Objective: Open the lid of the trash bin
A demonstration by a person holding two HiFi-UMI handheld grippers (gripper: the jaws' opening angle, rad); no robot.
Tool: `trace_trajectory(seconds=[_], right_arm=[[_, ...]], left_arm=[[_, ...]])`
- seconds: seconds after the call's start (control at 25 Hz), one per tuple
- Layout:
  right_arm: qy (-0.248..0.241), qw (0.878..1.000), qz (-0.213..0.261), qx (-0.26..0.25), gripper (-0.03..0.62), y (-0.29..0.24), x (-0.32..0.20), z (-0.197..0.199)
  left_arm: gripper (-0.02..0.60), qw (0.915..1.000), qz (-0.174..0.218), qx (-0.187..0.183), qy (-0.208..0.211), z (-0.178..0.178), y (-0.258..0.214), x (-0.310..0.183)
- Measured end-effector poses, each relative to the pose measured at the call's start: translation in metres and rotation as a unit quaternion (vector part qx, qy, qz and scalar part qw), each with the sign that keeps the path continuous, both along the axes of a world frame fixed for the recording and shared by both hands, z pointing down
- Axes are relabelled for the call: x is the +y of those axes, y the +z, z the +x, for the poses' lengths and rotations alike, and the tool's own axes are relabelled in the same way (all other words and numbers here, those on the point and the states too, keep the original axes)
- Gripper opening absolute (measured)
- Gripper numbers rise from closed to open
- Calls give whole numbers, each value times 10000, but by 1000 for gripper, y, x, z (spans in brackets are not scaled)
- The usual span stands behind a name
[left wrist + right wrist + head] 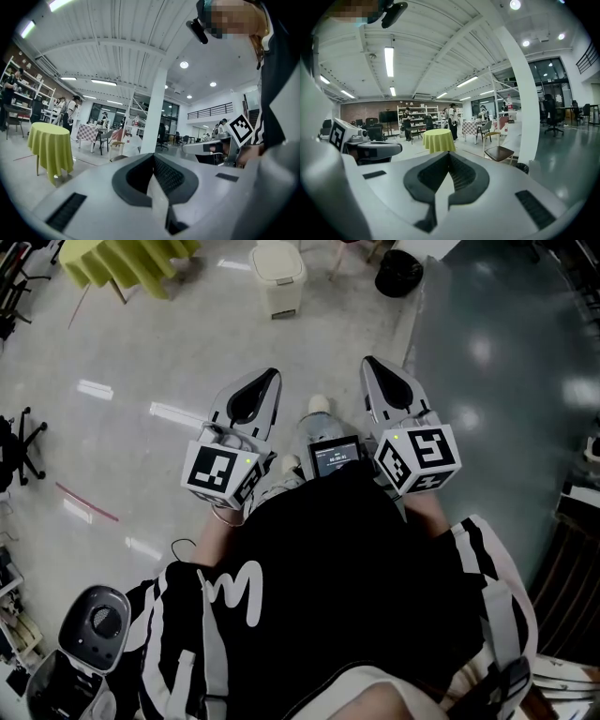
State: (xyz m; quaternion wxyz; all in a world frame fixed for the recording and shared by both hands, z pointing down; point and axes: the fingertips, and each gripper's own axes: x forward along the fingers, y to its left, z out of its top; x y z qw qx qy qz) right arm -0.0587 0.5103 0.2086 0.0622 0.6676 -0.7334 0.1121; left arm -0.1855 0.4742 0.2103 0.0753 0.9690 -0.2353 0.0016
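The cream trash bin (278, 277) stands on the floor far ahead in the head view, with its lid down. Both grippers are held up near the person's body, well short of the bin. My left gripper (268, 381) points toward it; its jaws meet with nothing between them (153, 157). My right gripper (369, 366) is beside it at the same height, jaws likewise pressed together and empty (449, 153). I cannot clearly make out the bin in either gripper view.
A yellow-draped table (122, 263) stands left of the bin. A black round bin (398, 273) sits at the foot of a white column (520, 93), with a chair (498, 151) close by. An office chair (19, 442) is at the far left. People stand far off.
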Motion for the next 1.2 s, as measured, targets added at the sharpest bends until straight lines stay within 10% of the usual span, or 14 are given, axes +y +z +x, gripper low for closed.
trace_trajectory(seconds=[1.2], right_arm=[[-578, 9982, -98, -114, 3, 7, -197, 82]], left_arm=[[8, 9985, 66, -70, -531, 87, -9, -182]])
